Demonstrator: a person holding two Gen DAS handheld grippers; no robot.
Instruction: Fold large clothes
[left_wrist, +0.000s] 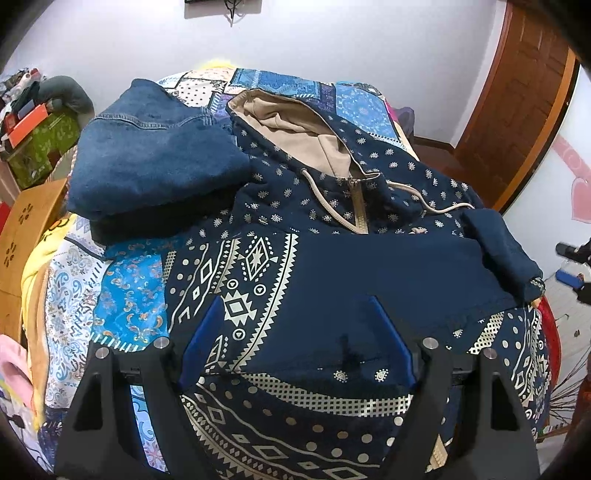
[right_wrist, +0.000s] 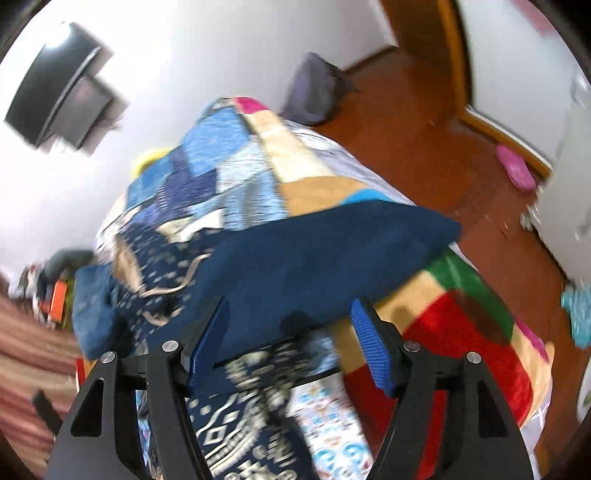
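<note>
A navy patterned zip hoodie (left_wrist: 295, 236) with a beige-lined hood lies spread on the bed, hood at the far end. One plain navy sleeve (left_wrist: 406, 273) is folded across its chest. My left gripper (left_wrist: 295, 325) is open, hovering just above the hoodie's lower front, empty. In the blurred right wrist view, my right gripper (right_wrist: 288, 325) is open over the hoodie's right side, with the navy sleeve (right_wrist: 314, 251) just beyond the fingertips; whether it touches is unclear.
A folded denim garment (left_wrist: 155, 155) lies on the bed's far left beside the hood. The patchwork bedspread (left_wrist: 125, 295) covers the bed. A wooden stool (left_wrist: 29, 229) and cluttered boxes stand left. Wooden floor (right_wrist: 424, 147) and a door lie right.
</note>
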